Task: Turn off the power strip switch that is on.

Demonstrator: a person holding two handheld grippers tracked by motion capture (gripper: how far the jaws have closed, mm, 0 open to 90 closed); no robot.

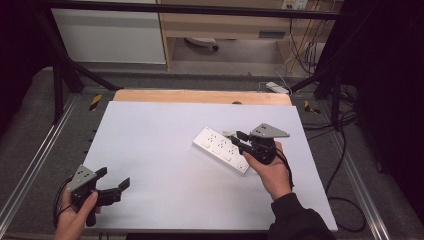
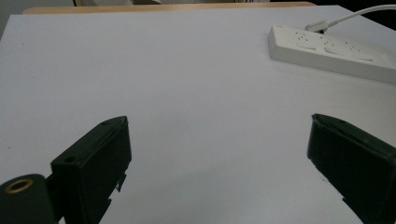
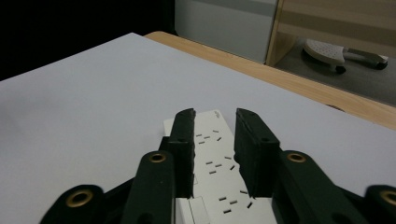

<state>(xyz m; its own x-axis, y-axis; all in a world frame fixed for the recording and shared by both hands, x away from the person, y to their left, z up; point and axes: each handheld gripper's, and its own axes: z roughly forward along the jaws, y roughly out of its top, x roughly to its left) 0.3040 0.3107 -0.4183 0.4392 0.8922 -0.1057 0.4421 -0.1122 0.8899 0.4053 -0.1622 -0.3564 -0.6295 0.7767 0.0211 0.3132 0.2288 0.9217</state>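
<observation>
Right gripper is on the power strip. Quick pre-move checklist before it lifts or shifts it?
1. Right gripper centred across the power strip: ok, one jaw stands on each long side in the right gripper view.
2. Pads pressing on the strip's sides: cannot tell, the contact is hidden behind the jaws.
3. Grip point balanced: not ok, in the high view the gripper sits at the strip's near end, so the far end may sag on a lift.
4. White cable free to follow: cannot tell, it runs out of the picture.
5. Left gripper out of the way: ok, jaws open, over the table's near left corner.
</observation>
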